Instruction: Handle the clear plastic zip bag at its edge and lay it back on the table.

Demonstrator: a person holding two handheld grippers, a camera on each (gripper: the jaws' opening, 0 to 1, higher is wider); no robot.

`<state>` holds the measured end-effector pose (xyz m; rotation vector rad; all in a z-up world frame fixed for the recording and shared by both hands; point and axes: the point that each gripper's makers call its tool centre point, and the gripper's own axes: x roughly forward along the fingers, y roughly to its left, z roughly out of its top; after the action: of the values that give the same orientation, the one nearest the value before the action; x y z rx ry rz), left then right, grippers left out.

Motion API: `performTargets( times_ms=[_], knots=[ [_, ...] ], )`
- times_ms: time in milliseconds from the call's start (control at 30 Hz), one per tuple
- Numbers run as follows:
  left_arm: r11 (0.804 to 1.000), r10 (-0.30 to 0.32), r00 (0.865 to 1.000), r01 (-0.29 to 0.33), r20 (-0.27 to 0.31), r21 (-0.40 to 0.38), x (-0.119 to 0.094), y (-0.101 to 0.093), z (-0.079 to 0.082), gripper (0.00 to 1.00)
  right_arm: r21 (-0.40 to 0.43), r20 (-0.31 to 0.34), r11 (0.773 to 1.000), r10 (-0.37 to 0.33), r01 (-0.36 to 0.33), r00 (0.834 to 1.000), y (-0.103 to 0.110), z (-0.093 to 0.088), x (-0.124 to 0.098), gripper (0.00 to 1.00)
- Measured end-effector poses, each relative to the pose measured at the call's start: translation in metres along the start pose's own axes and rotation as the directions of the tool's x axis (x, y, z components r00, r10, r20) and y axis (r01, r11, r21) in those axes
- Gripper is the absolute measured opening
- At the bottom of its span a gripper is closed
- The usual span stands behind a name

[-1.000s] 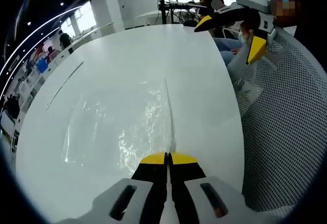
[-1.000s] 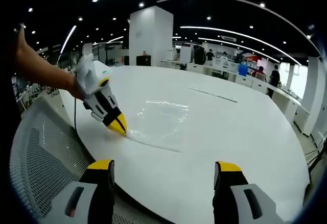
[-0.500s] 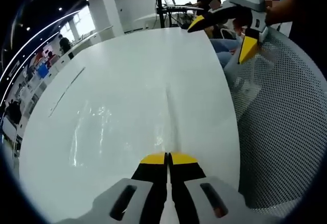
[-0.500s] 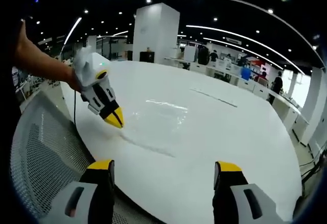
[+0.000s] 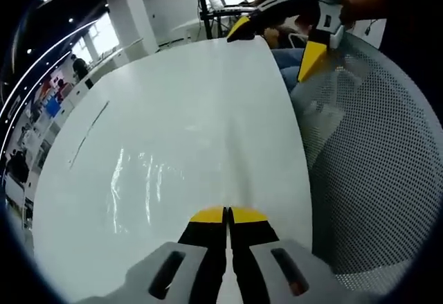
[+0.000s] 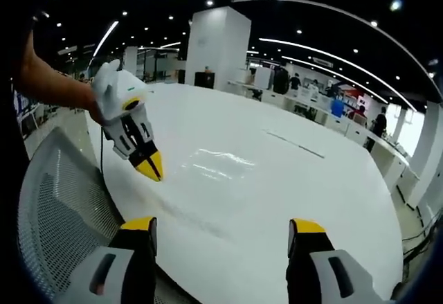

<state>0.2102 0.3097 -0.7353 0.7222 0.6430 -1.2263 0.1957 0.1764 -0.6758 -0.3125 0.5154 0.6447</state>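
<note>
— What was the setting?
— A big open office, with a white table (image 6: 291,179) curving past a mesh chair (image 5: 387,165).

— And the clear plastic zip bag (image 6: 216,164)?
— It hung from the left gripper (image 5: 228,212) by its edge — the jaws were pressed together on it near the table's chair-side edge, the far part against the top.

— The right gripper (image 6: 221,226)?
— Jaws spread wide, holding nothing, off that same edge.

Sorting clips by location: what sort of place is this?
Probably a big open-plan office or lab hall: a wide white table holding a clear zip bag, long ceiling light strips, rows of desks with people behind, and a white mesh chair beside the table.
</note>
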Motion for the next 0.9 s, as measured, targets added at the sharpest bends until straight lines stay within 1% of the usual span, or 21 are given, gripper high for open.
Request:
performTargets(
  times_ms=[267,400,533,633,800,900],
  knots=[
    [1.000,0.001,1.000,-0.001,0.013,0.017,-0.011,-0.001,0.015,0.00,-0.035,0.008,0.999,0.035,-0.035,0.999,0.007,0.011,0.004,0.68],
    [0.999,0.001,1.000,-0.002,0.014,0.043,-0.017,-0.002,0.020,0.00,-0.055,0.011,0.997,0.049,-0.048,0.999,0.010,0.015,0.006,0.65],
    [0.998,0.006,1.000,-0.006,0.013,0.057,-0.022,-0.001,0.023,0.00,-0.083,0.013,0.995,0.063,-0.062,0.998,0.013,0.021,0.007,0.64],
    [0.998,0.005,1.000,-0.006,0.015,0.063,-0.026,0.000,0.025,0.00,-0.087,0.013,0.994,0.072,-0.071,0.997,0.014,0.024,0.008,0.63],
    [0.997,-0.001,1.000,0.000,0.011,0.072,-0.029,0.000,0.026,0.00,-0.111,0.015,0.991,0.080,-0.078,0.997,0.015,0.029,0.010,0.62],
    [0.997,-0.008,1.000,0.007,0.012,0.076,-0.032,-0.002,0.029,0.00,-0.118,0.012,0.990,0.083,-0.081,0.996,0.016,0.030,0.012,0.61]
  ],
)
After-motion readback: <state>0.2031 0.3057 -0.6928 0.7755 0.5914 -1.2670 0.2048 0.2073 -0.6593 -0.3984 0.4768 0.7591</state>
